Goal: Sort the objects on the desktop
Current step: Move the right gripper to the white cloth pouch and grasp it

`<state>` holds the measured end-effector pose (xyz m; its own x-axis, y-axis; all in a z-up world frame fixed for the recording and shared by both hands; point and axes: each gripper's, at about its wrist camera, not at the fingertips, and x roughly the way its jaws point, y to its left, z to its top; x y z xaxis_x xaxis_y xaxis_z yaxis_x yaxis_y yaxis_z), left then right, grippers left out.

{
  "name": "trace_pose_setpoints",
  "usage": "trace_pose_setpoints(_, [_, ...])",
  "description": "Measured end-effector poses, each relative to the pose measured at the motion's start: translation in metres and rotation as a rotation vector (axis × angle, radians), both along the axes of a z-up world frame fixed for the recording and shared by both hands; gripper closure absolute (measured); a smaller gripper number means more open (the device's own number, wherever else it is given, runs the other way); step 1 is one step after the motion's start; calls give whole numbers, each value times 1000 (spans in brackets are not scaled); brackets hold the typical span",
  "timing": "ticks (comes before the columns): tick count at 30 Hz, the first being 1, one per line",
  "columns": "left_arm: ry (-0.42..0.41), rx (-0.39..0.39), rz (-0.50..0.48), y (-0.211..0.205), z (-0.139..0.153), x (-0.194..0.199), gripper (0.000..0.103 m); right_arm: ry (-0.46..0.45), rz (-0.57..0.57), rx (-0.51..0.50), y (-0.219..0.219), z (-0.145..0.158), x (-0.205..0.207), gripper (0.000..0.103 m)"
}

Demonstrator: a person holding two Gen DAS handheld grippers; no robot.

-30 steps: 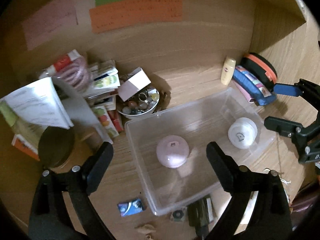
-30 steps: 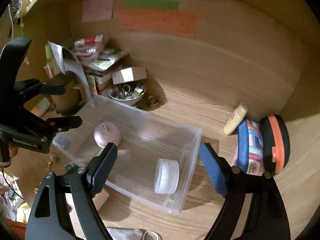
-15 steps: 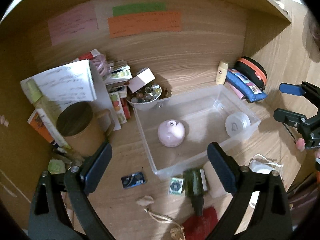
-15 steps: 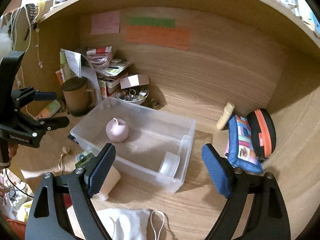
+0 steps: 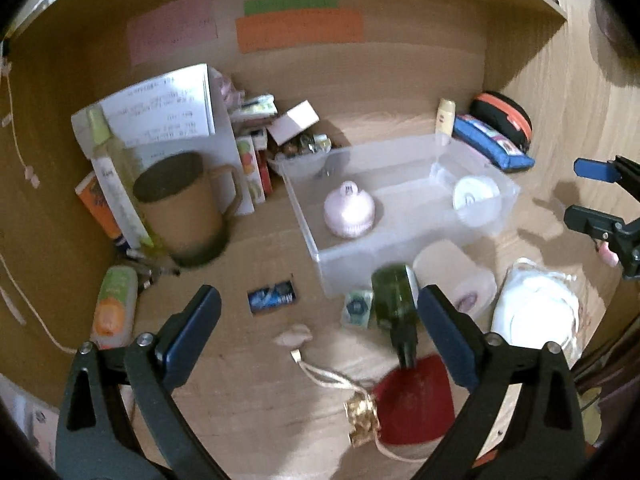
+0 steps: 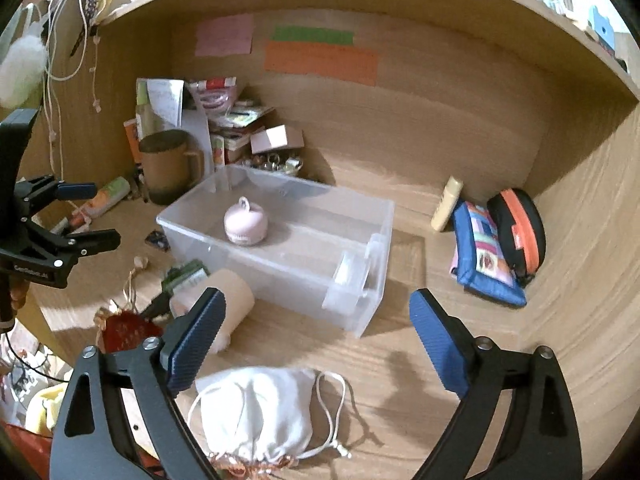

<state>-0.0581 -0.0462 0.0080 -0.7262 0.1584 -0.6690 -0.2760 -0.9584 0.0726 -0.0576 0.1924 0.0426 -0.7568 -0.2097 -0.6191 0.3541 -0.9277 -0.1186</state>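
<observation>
Two tongs point(image 5: 318, 322) point(image 6: 318, 318) apart, prob. short of bin point(image 6: 276, 276).

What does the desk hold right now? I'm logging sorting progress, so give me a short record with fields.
bin: clear plastic bin mid-desk, open top
in bin: pink round case; white round jar at the right end
loose in front: white drawstring pouch, red pouch, green bottle, beige roll
right of bin: blue pencil case, black-and-orange case
left gripper: open, jaws just opening, nothing between
right gripper: open, jaws just opening, nothing between
</observation>
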Motion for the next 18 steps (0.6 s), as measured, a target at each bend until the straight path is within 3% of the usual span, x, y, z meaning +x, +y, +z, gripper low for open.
trace_pose_setpoints(7, [-61, 2, 5, 3, -34, 13, 3, -71, 0, -16, 7, -28, 2, 9])
trace_pose_setpoints(13, [-76, -42, -8, 13, -57, 29, 3, -144, 19, -19, 10, -51, 3, 8])
trace_pose_setpoints(18, [-105, -15, -40, 21, -69, 38, 3, -188, 30, 1, 6, -66, -1, 8])
